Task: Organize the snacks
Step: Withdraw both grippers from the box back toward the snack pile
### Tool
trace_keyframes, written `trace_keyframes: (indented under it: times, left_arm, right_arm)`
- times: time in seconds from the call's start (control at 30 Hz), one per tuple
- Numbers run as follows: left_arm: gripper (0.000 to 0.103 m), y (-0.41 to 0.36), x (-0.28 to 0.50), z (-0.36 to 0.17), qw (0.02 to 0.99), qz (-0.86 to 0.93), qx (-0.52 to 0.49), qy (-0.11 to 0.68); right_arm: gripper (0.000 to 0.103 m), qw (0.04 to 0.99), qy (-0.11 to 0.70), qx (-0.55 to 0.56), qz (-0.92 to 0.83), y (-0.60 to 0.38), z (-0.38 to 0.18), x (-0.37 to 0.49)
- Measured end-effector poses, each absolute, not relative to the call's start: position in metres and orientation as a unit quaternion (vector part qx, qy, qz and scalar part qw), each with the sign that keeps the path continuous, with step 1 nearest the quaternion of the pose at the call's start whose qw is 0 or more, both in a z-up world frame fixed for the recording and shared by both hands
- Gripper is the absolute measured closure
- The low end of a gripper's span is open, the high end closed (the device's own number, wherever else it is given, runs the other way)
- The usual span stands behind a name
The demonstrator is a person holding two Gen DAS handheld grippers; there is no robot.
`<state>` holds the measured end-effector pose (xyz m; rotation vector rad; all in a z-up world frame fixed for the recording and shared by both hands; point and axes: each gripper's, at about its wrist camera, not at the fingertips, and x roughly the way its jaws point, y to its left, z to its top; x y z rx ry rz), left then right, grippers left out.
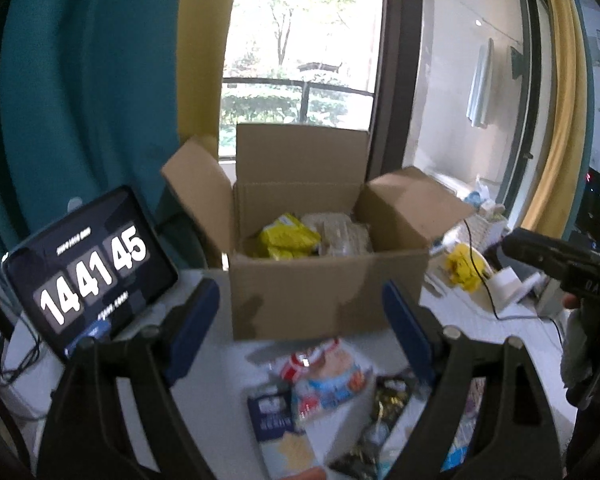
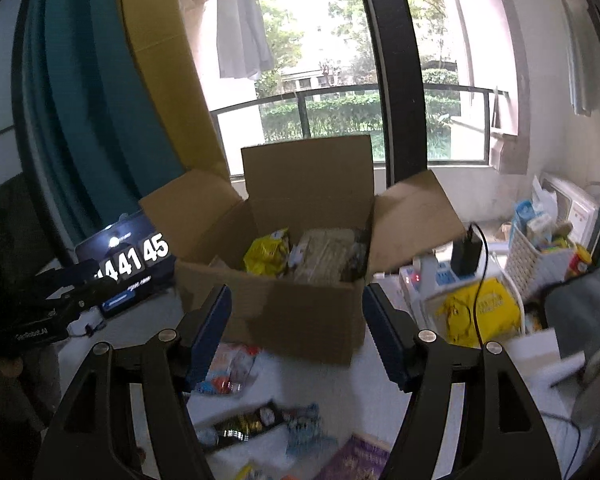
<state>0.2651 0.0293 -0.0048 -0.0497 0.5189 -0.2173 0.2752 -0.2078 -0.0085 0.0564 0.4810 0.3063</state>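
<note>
Both grippers hung empty over the white table (image 1: 204,392), each with its jaws spread and nothing between them. The left gripper (image 1: 300,332) faced the open cardboard box (image 1: 324,292) at twelve o'clock, and the right gripper (image 2: 296,336) saw the same box dead ahead. Inside the box lay a yellow packet (image 1: 288,240) beside a pale wrapped bundle (image 1: 340,236). The loose snacks still to be sorted lay on the table below the fingers: a red-and-blue bag (image 1: 328,376) at six o'clock from the box, a dark blue packet (image 1: 270,416) near it, and a black tray of sweets (image 2: 244,424) in the right wrist view.

The step in hand looked like choosing the next snack. To do it well, each gripper should probably drop onto one packet only (the pile overlapped, and blur hid the edges), pinch across its narrow side, then lift clear of the box's front wall before releasing.
</note>
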Motion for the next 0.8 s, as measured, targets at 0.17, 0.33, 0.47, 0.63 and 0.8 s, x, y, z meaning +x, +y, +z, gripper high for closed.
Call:
trace_keyframes:
  times: [0.17, 0.33, 0.47, 0.63, 0.8]
  left_arm:
    - [0.018, 0.024, 0.238, -0.026, 0.953, -0.108, -0.025, 0.281]
    - [0.018, 0.022, 0.216, -0.051, 0.944, -0.106, -0.031, 0.31]
    - [0.018, 0.02, 0.202, -0.072, 0.936, -0.105, -0.034, 0.335]
    - [0.018, 0.024, 0.186, -0.097, 0.923, -0.096, -0.057, 0.369]
    - [0.018, 0.027, 0.171, -0.122, 0.91, -0.078, -0.072, 0.401]
  right_arm:
    - [0.032, 0.953, 0.257, 0.032, 0.156, -0.214, -0.026, 0.251]
    - [0.032, 0.947, 0.276, 0.029, 0.163, -0.217, -0.048, 0.232]
    - [0.032, 0.94, 0.295, 0.028, 0.17, -0.219, -0.065, 0.221]
    - [0.032, 0.928, 0.324, 0.034, 0.18, -0.219, -0.092, 0.211]
    - [0.032, 0.916, 0.352, 0.048, 0.188, -0.219, -0.115, 0.206]
